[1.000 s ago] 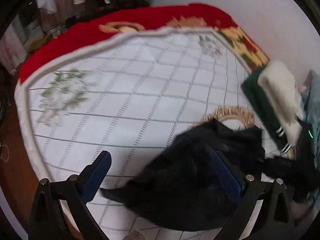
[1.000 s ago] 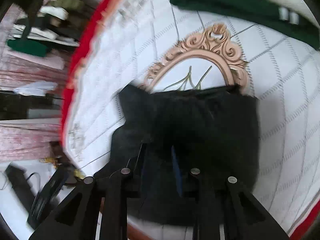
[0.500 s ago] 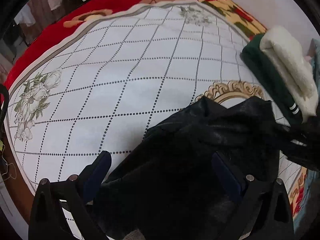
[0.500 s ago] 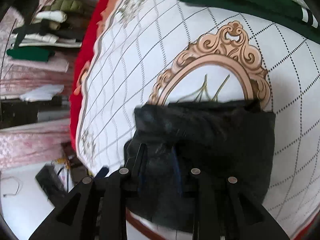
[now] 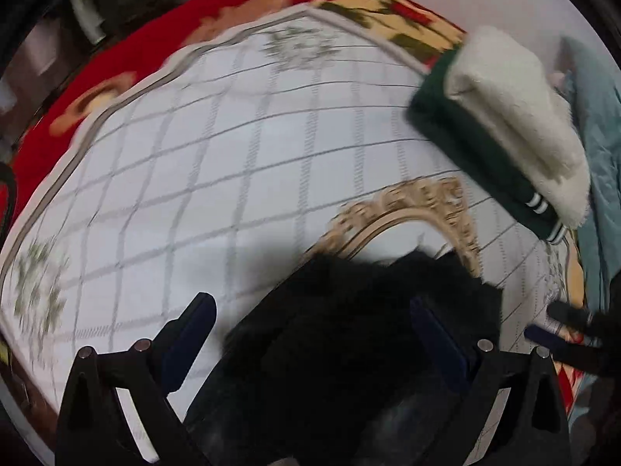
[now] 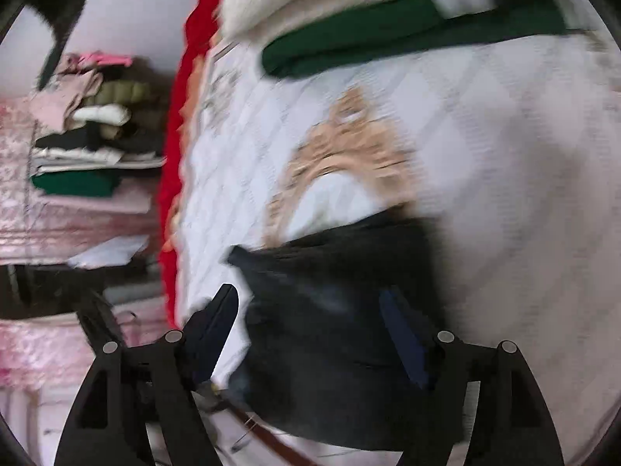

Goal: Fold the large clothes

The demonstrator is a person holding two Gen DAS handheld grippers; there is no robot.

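A folded black garment (image 5: 349,334) lies on the white quilted bed cover (image 5: 240,178), near its front edge, over a gold ornamental print (image 5: 411,209). It also shows in the right wrist view (image 6: 341,310). My left gripper (image 5: 310,334) is open, its blue-padded fingers spread on either side of the garment and just above it. My right gripper (image 6: 310,318) is open too, fingers spread over the garment's near part. Its tip shows in the left wrist view (image 5: 559,330) to the right of the garment. Both views are motion-blurred.
A folded green and cream pile (image 5: 500,124) lies at the bed's far right, also in the right wrist view (image 6: 388,31). A teal cloth (image 5: 597,155) lies beyond it. A red patterned blanket (image 5: 116,77) borders the cover. Stacked clothes on shelves (image 6: 89,132) stand left of the bed.
My right gripper has opened and let go of the black garment, which now lies on the bed. Both grippers have shifted over it, and the views blur with motion.
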